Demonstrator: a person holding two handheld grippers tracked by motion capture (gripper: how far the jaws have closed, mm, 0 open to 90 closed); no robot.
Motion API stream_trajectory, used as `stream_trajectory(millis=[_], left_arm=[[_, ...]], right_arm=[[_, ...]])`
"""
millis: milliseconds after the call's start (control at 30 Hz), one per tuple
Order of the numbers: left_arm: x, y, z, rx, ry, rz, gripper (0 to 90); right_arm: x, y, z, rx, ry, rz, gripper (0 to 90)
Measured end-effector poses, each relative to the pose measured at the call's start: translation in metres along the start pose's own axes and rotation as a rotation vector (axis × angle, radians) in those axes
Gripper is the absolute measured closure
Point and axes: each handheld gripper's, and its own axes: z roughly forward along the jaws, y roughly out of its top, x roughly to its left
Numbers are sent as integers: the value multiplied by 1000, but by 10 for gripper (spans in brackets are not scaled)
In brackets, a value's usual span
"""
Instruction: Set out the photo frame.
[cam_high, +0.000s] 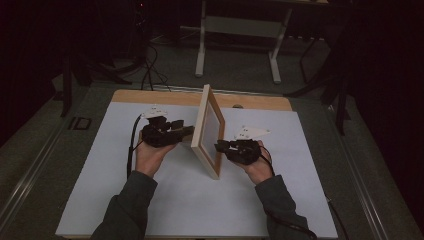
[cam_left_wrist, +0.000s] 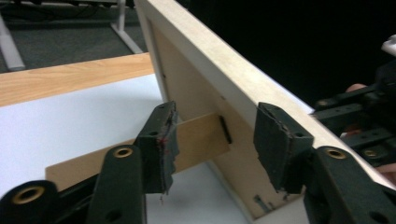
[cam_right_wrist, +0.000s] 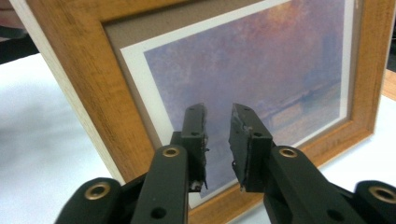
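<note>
Picture frame (cam_high: 209, 131) stood upright on the table (cam_high: 100, 165), your left gripper (cam_high: 186, 132) released behind it, your right gripper (cam_high: 218, 146) released before its glass.

Right claw (cam_right_wrist: 218, 140), jaws slightly apart, before wooden picture frame (cam_right_wrist: 88, 98) on white table (cam_right_wrist: 42, 135).

A dim lab or studio: a white-topped table (cam_high: 165, 210) on grey carpet (cam_high: 235, 70) (cables (cam_high: 150, 70) trailing), workbench legs (cam_high: 201, 50) beyond.
</note>
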Motion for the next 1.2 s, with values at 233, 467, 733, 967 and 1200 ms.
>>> stream_trajectory(millis=[233,467,733,967,1200], left_arm=[[-14,0,-11,-30,-7,15,382],[-28,-1,-12,-34,-22,19,311],[-46,-6,-7,-18,2,55,256],[-58,-16,1,-1,54,75,228],[-66,-30,12,27,98,77,318]], right_arm=[[-4,-3,-2,-2,-16,21,693],[-5,-5,-3,-3,-15,26,679],[-5,-6,-4,-3,-14,31,674],[-6,-7,-5,-1,-9,32,681],[-8,-8,-6,-5,-7,35,682]])
